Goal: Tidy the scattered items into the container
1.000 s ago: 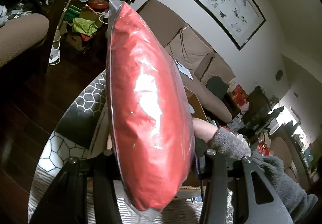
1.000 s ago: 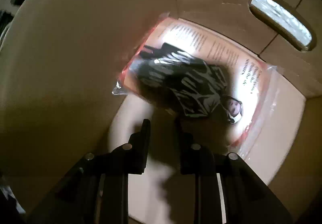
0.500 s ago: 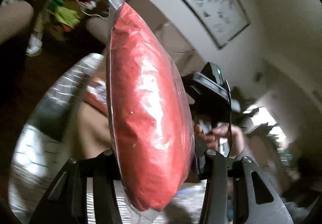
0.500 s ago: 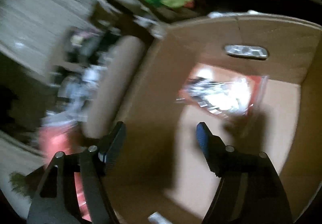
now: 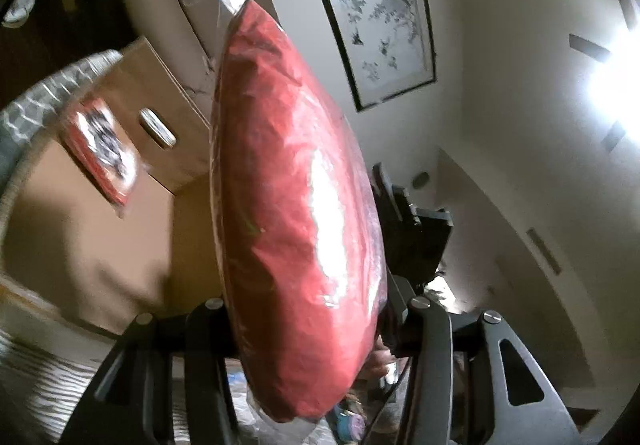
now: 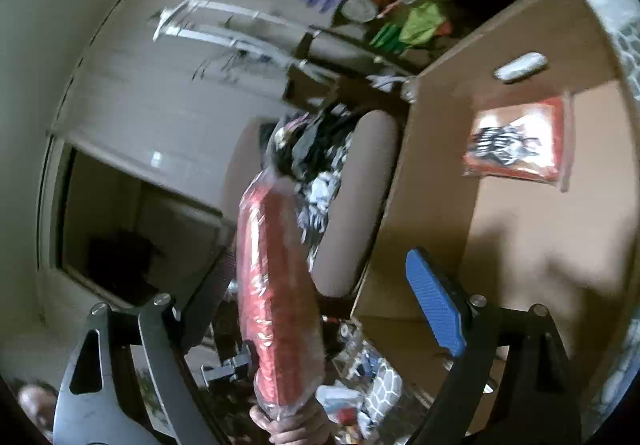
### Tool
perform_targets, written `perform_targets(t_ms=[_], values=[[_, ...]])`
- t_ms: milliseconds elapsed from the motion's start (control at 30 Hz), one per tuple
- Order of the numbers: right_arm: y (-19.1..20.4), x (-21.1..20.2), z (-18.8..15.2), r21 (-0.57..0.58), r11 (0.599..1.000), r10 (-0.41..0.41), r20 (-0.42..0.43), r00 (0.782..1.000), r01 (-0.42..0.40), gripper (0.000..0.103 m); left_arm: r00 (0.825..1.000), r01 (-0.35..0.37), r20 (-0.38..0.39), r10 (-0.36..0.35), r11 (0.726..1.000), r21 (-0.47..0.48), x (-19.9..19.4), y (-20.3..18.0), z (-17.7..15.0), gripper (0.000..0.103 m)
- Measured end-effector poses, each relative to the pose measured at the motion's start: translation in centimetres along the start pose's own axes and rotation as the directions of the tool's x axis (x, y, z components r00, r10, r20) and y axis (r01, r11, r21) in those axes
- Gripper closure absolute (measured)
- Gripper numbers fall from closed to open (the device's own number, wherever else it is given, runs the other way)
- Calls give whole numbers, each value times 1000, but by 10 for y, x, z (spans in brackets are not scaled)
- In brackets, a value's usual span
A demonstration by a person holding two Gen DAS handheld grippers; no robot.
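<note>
Your left gripper (image 5: 308, 319) pinches the red plastic-wrapped package (image 5: 296, 213), which hides most of the view ahead and your right gripper. Your right gripper (image 6: 304, 309), jaws just opening, stands spread and empty. Beyond, blurred, the cardboard box (image 6: 460, 117) holds a flat packet (image 6: 516, 141), its print unreadable.

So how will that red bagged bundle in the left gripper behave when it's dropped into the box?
The red bagged bundle bulges like a pillow, so it is probably soft and light for its size. Its glossy plastic wrap looks slippery, so it may slide between the left gripper's fingers. Landing in the cardboard box, it should slump flat, not roll.
</note>
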State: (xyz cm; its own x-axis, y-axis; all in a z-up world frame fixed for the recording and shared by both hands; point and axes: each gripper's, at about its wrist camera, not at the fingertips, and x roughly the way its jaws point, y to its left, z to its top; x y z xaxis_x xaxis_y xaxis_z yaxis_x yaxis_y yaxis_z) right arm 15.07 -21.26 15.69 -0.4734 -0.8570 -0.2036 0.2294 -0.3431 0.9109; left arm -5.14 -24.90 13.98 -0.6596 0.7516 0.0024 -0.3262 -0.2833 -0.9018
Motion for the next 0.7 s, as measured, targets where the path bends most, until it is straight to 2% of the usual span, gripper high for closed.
perform_targets(t_ms=[100,133,167,233,267,333,367,433,467,500,533,567,600,633,667,700], values=[[13,20,-6,-64,998,-13,-64,998,9,16,998,47,-50,-48,999,-22,14,3,-4,55],[16,26,-8,-86,996,-19,-80,997,12,23,998,39,-58,-40,999,-21,17,3,-5,55],[21,31,-11,-111,994,-31,-92,995,20,56,998,24,-57,-25,1000,-18,19,3,-5,53],[28,38,-13,-153,985,-94,-98,991,79,61,998,3,-55,-5,1000,-28,21,6,-4,46],[30,40,-13,-159,982,-120,-95,988,104,63,998,-24,-54,23,999,-28,21,7,-4,36],[37,41,-13,-186,965,-202,-89,975,183,64,985,-169,-38,169,986,11,18,4,-2,24],[40,42,-11,-213,947,-263,-77,962,242,65,971,-239,-14,239,970,45,14,0,-1,24],[46,42,-2,-268,890,-395,-47,918,369,65,939,-343,42,340,933,106,5,-9,1,24],[49,41,5,-277,869,-435,-38,899,409,65,917,-398,79,390,908,131,-1,-14,2,24],[52,41,14,-294,838,-489,-32,872,460,65,880,-474,130,458,868,150,-8,-20,3,24],[56,45,22,-338,772,-576,-16,817,538,65,834,-547,180,521,822,158,-15,-24,4,24],[59,54,28,-402,676,-670,15,743,618,65,784,-613,244,571,776,151,-22,-28,3,24],[60,67,34,-472,564,-753,41,657,677,65,715,-683,318,623,719,127,-32,-34,3,24],[60,79,38,-527,468,-812,59,580,709,65,651,-738,374,661,666,108,-40,-38,3,24],[57,92,40,-574,390,-851,74,520,720,65,603,-775,404,688,625,93,-43,-40,3,24],[50,109,40,-627,304,-886,91,455,717,65,582,-793,408,703,603,93,-43,-39,4,24]])
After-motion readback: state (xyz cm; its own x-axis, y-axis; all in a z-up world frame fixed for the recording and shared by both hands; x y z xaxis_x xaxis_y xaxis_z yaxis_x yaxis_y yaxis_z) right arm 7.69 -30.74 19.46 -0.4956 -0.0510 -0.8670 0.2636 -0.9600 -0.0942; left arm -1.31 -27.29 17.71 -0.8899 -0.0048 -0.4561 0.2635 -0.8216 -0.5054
